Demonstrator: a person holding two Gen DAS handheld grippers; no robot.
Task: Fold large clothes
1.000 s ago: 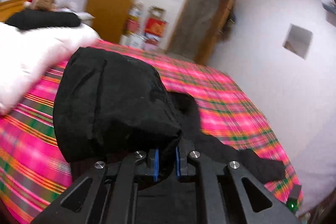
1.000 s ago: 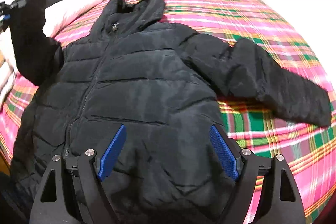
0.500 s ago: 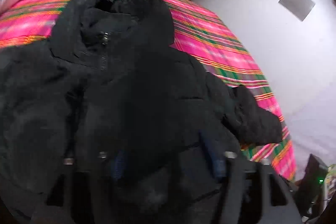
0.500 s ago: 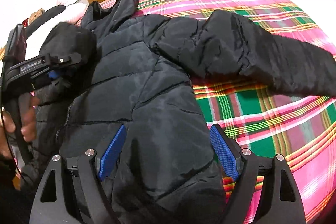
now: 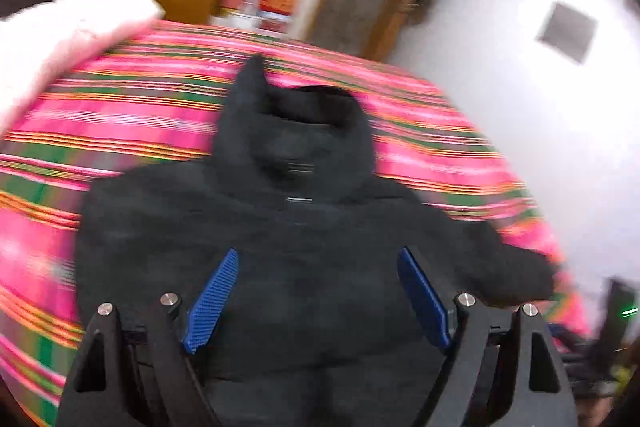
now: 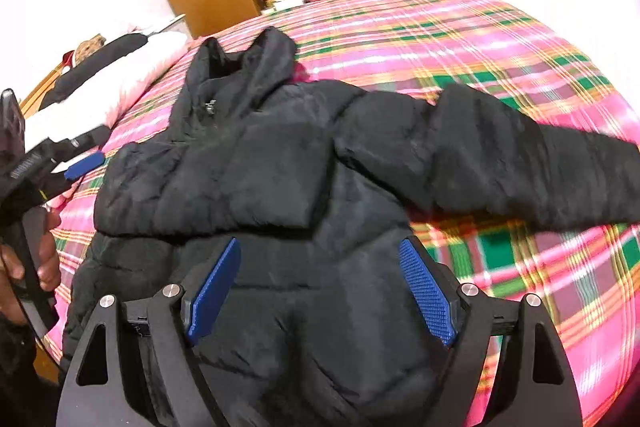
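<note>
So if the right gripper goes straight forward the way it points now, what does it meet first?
Most likely the black jacket. The right gripper has its fingers open and empty above the jacket's lower front, and points down at its padded body on the plaid bedspread. How far away the fabric is remains unclear.

My left gripper points down at a slant with its jaws spread wide; they have just been opening, and both blue pads stand clear with nothing pinched between them. In the right wrist view I see that same gripper at the far left edge, one blue pad showing, gripped by my bare left hand with the fingers curled round the handle. My right gripper also tilts downward, its jaws wide apart and its pads pressing on nothing.
</note>
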